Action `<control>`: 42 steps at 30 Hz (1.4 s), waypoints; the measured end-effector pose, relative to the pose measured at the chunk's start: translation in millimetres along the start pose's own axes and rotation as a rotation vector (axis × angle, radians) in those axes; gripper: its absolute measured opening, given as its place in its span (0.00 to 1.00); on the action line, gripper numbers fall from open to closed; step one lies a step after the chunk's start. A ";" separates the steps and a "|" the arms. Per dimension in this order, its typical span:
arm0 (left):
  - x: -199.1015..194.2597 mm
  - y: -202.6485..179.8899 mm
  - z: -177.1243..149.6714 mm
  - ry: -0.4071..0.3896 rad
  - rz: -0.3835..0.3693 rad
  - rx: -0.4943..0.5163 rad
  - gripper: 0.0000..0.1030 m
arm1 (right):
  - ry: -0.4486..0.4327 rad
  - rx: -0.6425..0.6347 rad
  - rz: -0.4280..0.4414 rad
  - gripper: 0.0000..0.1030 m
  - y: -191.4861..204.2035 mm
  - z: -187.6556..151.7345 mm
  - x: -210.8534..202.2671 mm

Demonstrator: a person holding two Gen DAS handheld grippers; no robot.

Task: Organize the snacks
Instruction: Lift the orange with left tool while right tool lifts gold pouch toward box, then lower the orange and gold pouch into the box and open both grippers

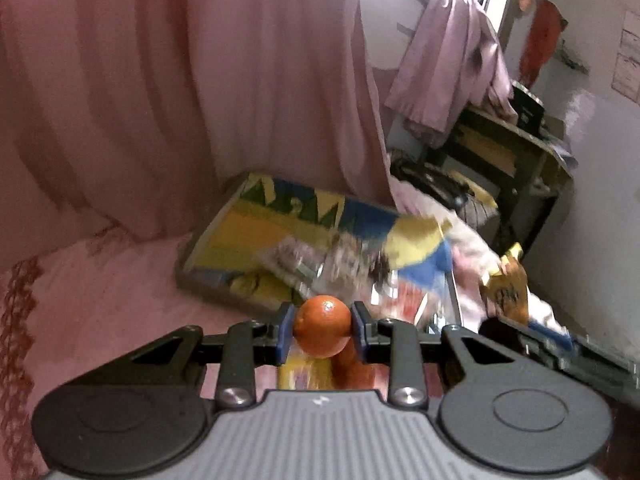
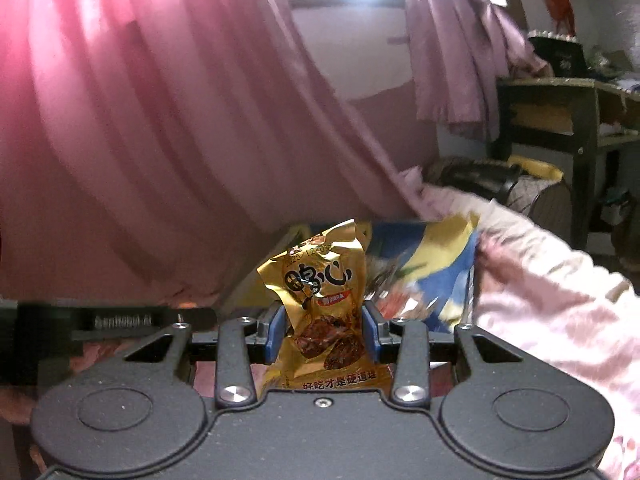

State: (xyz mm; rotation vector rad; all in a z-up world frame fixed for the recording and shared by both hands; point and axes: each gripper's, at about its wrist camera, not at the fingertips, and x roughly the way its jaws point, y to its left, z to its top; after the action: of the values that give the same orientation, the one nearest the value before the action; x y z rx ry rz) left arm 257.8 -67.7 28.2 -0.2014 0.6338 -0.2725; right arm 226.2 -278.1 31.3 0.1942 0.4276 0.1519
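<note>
My left gripper [image 1: 322, 326] is shut on a small orange [image 1: 322, 325], held above the pink bedding; its blue pads press on both sides of the fruit. A second orange [image 1: 352, 368] shows just below it. My right gripper [image 2: 325, 332] is shut on a gold snack packet [image 2: 320, 296] printed with dark characters and a picture of brown pieces. The same packet [image 1: 505, 290] appears at the right of the left wrist view, above the other gripper's dark body. Beyond both lies a colourful tray [image 1: 224, 216] holding several blurred wrapped snacks [image 1: 320, 264].
A pink curtain [image 1: 180, 80] hangs behind the bed. Pale pink floral bedding [image 2: 552, 300] lies right of the tray [image 2: 436, 252]. A dark wooden table [image 1: 512, 152] with a purple garment [image 1: 452, 56] above it stands at the back right, a black bag [image 2: 480, 176] beneath.
</note>
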 end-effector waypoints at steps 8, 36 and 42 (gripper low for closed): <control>68.4 -33.1 57.6 -0.010 0.036 -0.009 0.32 | -0.064 0.043 -0.053 0.40 -40.5 30.1 52.7; 219.9 -3.3 67.1 0.190 0.289 -0.173 0.32 | 0.080 -0.025 -0.067 0.41 -52.6 15.2 181.1; 232.8 -2.9 59.7 0.216 0.283 -0.171 0.33 | 0.107 -0.010 -0.059 0.43 -54.9 9.9 189.5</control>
State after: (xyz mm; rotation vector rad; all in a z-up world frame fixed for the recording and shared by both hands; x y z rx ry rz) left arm 473.2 -136.7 -53.1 -0.2452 0.8904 0.0343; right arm 406.6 -297.6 -46.8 0.1639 0.5384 0.1066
